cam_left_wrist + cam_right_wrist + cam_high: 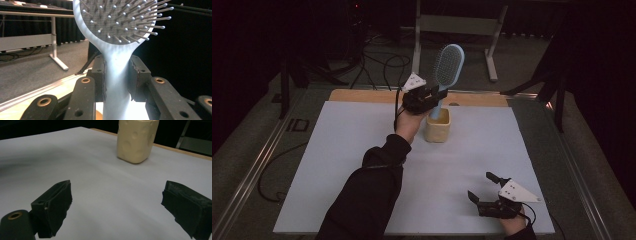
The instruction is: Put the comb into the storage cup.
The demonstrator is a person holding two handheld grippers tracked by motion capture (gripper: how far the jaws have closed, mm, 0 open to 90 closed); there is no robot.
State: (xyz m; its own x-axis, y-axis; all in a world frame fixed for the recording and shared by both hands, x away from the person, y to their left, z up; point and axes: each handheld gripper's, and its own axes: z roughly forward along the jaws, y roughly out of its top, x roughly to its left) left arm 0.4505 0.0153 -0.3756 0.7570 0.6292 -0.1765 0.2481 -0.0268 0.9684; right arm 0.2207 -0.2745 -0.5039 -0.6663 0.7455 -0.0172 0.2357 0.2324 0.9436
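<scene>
Near the upper middle of the high view, the left gripper (432, 95) is clamped on the handle of a pale blue brush (448, 65), just below its bristled head. The brush stands almost upright, head at the top of the frame, and its lower end goes down into a cream cup (437, 127) on the white sheet (337, 165). From the left gripper view, the brush (117, 67) rises up the centre of the frame, with a black pad pressed against each side of its neck and the bristles facing the camera. At the lower right of the high view, the right gripper (482, 186) rests low over the sheet, jaws wide apart and holding nothing. Its own view shows the cup (136, 138) at the upper centre, well beyond the spread pads.
</scene>
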